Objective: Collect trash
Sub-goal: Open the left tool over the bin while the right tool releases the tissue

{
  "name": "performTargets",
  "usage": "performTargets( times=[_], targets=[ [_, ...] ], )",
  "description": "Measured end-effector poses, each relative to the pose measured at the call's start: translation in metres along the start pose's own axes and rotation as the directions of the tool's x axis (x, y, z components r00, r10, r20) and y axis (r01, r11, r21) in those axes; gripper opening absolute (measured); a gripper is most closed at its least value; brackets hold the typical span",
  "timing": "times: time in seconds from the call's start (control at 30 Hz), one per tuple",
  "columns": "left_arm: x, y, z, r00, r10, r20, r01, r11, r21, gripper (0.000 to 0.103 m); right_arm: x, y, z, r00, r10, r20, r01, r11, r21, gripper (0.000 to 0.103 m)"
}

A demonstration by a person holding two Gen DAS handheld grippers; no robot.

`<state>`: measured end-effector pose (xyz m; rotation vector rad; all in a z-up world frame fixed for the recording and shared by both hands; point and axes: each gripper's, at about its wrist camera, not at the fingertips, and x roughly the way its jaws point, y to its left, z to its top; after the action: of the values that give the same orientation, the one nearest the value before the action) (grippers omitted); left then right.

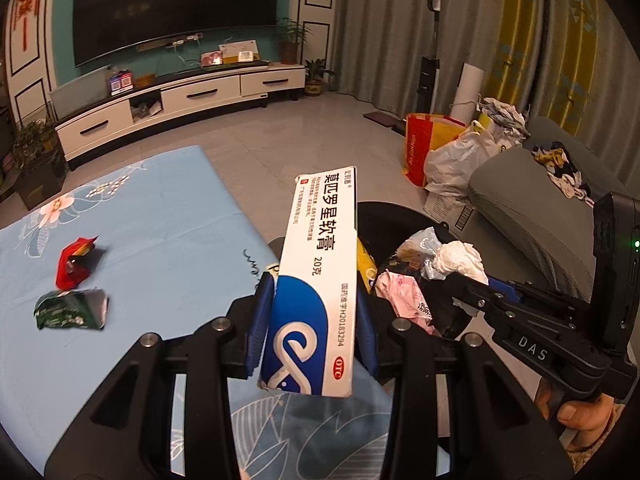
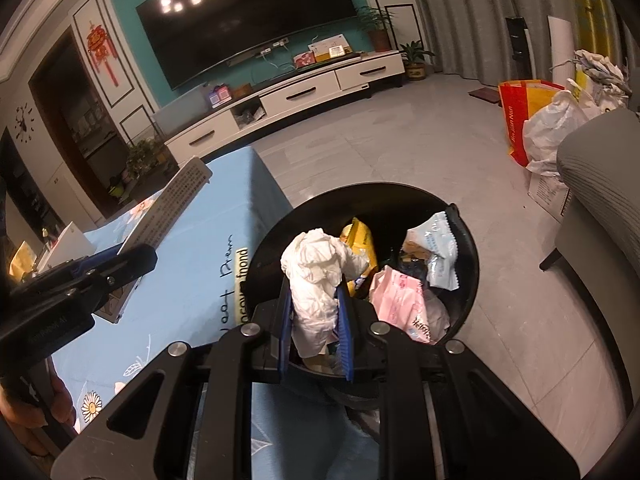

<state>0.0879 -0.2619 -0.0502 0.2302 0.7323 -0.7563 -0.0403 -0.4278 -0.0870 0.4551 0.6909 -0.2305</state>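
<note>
Clamped between the blue pads of my left tool sat a white-and-blue ointment box, gripped near its lower end and standing up and away from the camera, its far end reaching over the edge of the counter toward the black trash bin. I could see the counter covered in a light blue floral cloth, and on its left part lay two pieces still uncollected: a crumpled red wrapper and, just nearer to me, a torn green wrapper, close together but apart. Moving right, the bin stood on the tiled floor against the counter's corner, already holding a yellow packet, a pink packet and a pale blue-and-white sachet. My right tool was closed narrowly on a wad of white tissue, its blue pads pressing the wad from both sides, and it hung over the bin's near rim with the tissue above the rubbish inside. From the left camera I saw that same tool reaching in from the right with a hand on its grip. Farther right stood a grey sofa, with white plastic bags and a red-and-yellow bag on the floor beyond it.
</note>
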Motion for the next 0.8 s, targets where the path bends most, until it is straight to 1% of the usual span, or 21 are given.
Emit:
performTargets(
  times=[0.33,0.57,0.8],
  targets=[
    [0.029,-0.014,0.008,0.999,-0.027,-0.032,0.028,0.999,0.04,0.039,0.009,-0.018,0.002,1.0,-0.024,-0.003,0.024,0.999,0.036,0.021],
    [0.06,-0.026,0.009,0.992,-0.08,-0.097,0.085,0.995,0.055,0.039,0.024,-0.024,0.001,0.999,-0.029,-0.031,0.03,0.998,0.05,0.021],
    [0.081,-0.035,0.004,0.987,-0.085,-0.135,0.096,0.992,0.079,0.039,0.037,-0.031,0.0,0.998,-0.032,-0.058,0.036,0.997,0.067,0.021]
  ],
)
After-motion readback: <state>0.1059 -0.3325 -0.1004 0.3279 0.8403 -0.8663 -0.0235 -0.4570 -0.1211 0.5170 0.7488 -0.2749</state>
